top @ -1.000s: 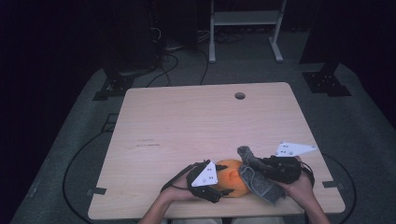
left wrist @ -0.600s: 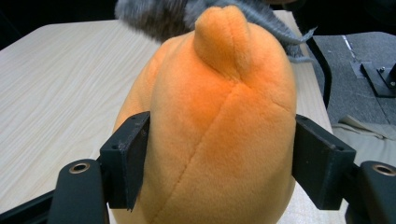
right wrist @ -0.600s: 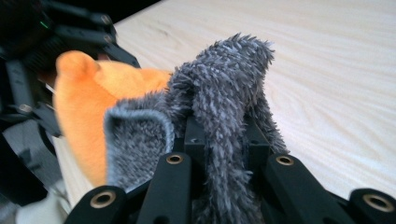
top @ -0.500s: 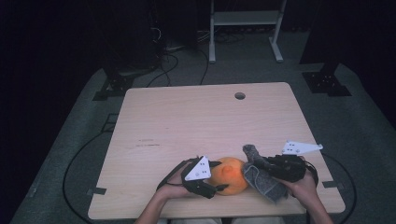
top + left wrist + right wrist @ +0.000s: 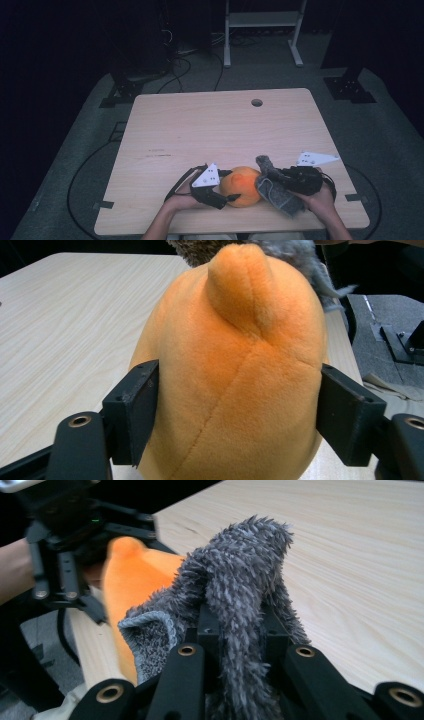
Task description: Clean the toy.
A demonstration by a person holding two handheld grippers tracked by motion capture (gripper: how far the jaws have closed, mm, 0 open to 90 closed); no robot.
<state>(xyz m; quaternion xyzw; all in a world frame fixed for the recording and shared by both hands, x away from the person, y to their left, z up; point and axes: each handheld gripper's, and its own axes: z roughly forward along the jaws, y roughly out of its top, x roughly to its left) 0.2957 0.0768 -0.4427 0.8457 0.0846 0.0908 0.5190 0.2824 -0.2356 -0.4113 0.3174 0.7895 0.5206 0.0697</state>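
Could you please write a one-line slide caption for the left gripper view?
Left gripper fingers flank an orange plush toy on the wooden table.

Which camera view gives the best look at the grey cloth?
The right gripper view: the grey cloth sits close up, clamped in the right gripper. The high view shows it small beside the orange plush; the left gripper view catches just its fuzzy edge behind the plush.

Light wood table (image 5: 200,130), round cable hole (image 5: 257,102) near far edge. Grey carpet (image 5: 380,130) underneath. White metal stand (image 5: 262,30) beyond table; black cables (image 5: 180,60) on floor; black stand base (image 5: 349,89) far right.
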